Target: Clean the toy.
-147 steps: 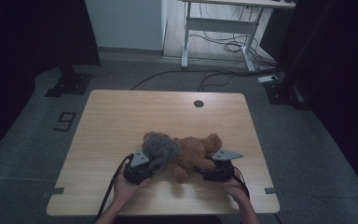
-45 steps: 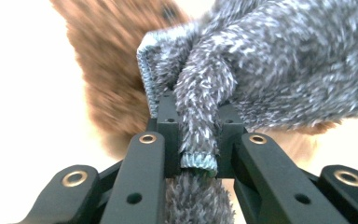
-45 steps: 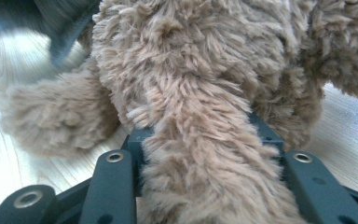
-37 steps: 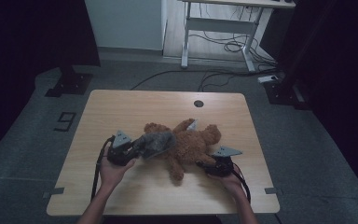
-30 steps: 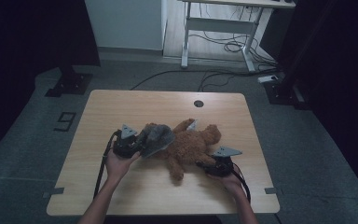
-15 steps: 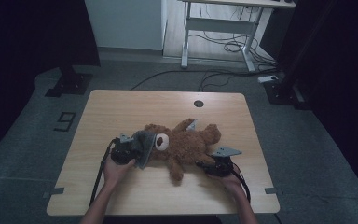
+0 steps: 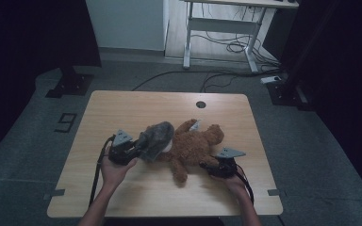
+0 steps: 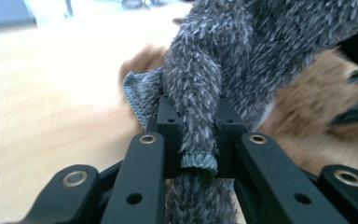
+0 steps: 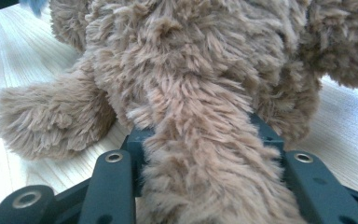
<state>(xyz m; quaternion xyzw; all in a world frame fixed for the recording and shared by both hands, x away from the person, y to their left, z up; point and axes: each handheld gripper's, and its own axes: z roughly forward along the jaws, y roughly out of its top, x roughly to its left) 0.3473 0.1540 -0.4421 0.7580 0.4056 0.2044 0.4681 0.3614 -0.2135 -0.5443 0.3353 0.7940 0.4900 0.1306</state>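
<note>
A brown teddy bear lies on its back in the middle of the wooden table. A grey fuzzy cloth is bunched over the bear's head. My left gripper is just left of the head, shut on a fold of that cloth, with the bear's brown fur behind it. My right gripper sits at the bear's lower right side, shut on one furry leg that fills the space between its jaws.
A round cable hole marks the table's far edge. Behind the table stand a white desk frame and floor cables. A black stand base and a floor mark lie to the left.
Half a second ago the cloth sat lower and the bear's face showed beside it. My left gripper has since lifted the cloth back over the head. The right gripper kept still.
</note>
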